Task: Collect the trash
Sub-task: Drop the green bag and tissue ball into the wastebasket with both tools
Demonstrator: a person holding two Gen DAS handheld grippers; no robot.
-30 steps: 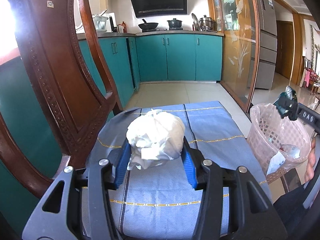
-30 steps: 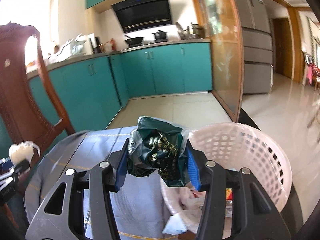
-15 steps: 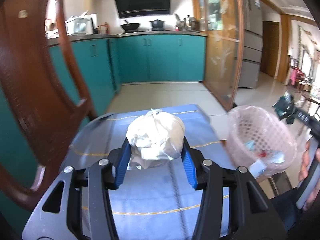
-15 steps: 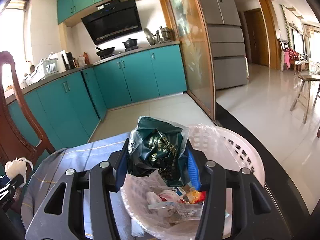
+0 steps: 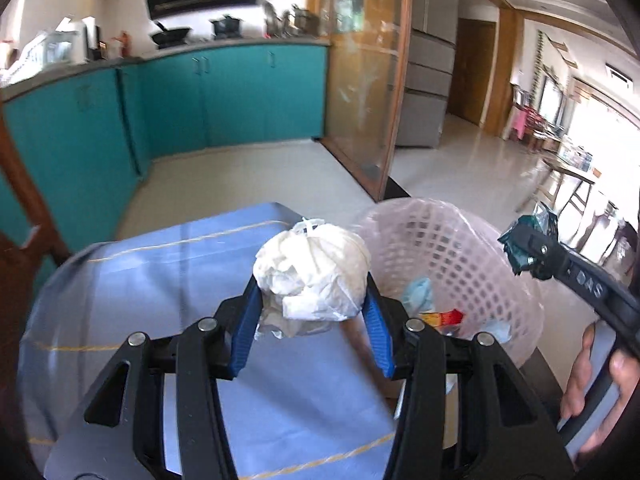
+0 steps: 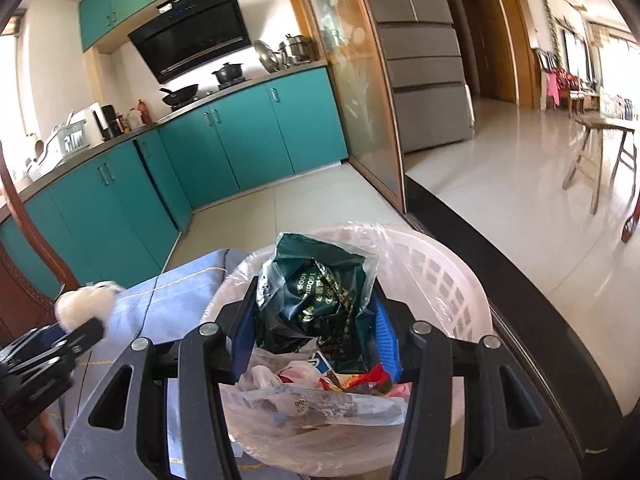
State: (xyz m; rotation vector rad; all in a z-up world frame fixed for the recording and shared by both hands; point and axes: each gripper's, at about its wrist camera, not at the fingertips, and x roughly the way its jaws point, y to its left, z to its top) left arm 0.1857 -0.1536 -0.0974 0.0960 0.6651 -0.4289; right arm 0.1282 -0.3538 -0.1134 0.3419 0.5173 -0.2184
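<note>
My left gripper (image 5: 312,300) is shut on a crumpled white plastic bag (image 5: 312,270), held above the blue tablecloth (image 5: 160,280) just left of the pink trash basket (image 5: 472,256). My right gripper (image 6: 316,316) is shut on a dark green snack wrapper (image 6: 316,292) and holds it over the basket (image 6: 452,280), which is lined with clear plastic and holds several wrappers. The right gripper also shows in the left wrist view (image 5: 532,248), over the basket's right rim. The left gripper with its white bag shows in the right wrist view (image 6: 84,312), at the left.
A dark wooden chair (image 5: 16,200) stands at the table's left. Teal kitchen cabinets (image 5: 240,100) line the far wall. A glass sliding door (image 6: 360,112) and a fridge (image 6: 420,52) stand to the right. A wooden stool (image 6: 600,152) stands on the tiled floor.
Both grippers have moved right toward the basket. The right gripper with the green wrapper now hangs over the basket's opening. The left gripper with the white bag has come up beside the basket.
</note>
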